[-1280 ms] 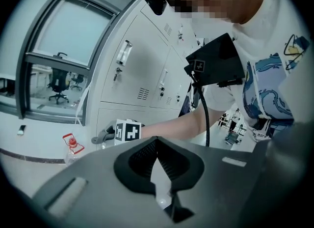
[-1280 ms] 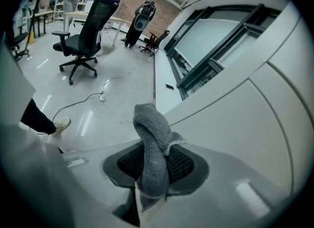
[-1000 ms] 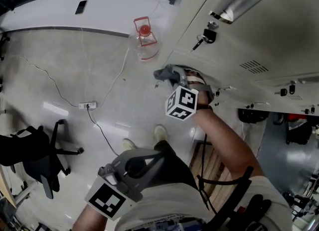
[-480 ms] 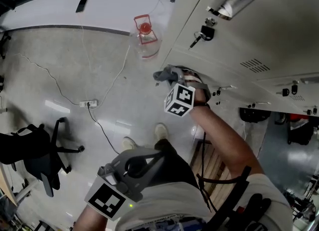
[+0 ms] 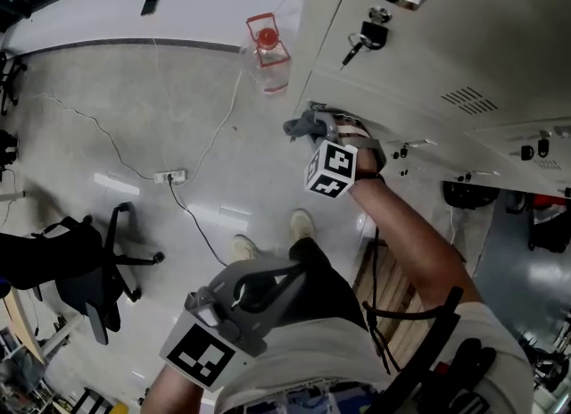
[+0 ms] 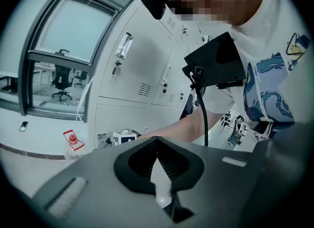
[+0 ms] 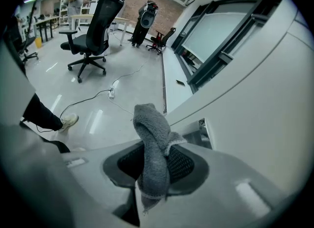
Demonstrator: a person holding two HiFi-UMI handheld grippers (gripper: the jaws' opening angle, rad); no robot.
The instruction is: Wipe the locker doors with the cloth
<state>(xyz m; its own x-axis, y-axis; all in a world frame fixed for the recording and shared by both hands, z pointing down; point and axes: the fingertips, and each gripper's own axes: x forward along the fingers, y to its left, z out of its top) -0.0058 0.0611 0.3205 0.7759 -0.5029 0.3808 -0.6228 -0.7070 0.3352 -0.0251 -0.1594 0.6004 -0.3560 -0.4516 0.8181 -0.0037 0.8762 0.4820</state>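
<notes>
Your right gripper (image 7: 154,165) jaws clamped cloth (image 7: 151,138), loose end ahead of tips, beside locker door (image 7: 260,99). Left gripper (image 6: 158,160) jaws together, empty. Risk: hard drag on door could pull cloth from jaws.

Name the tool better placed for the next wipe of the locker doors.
Right. The right tool is shut on the grey cloth, close beside a locker door. The left tool is shut, empty and held low, away from it.
</notes>
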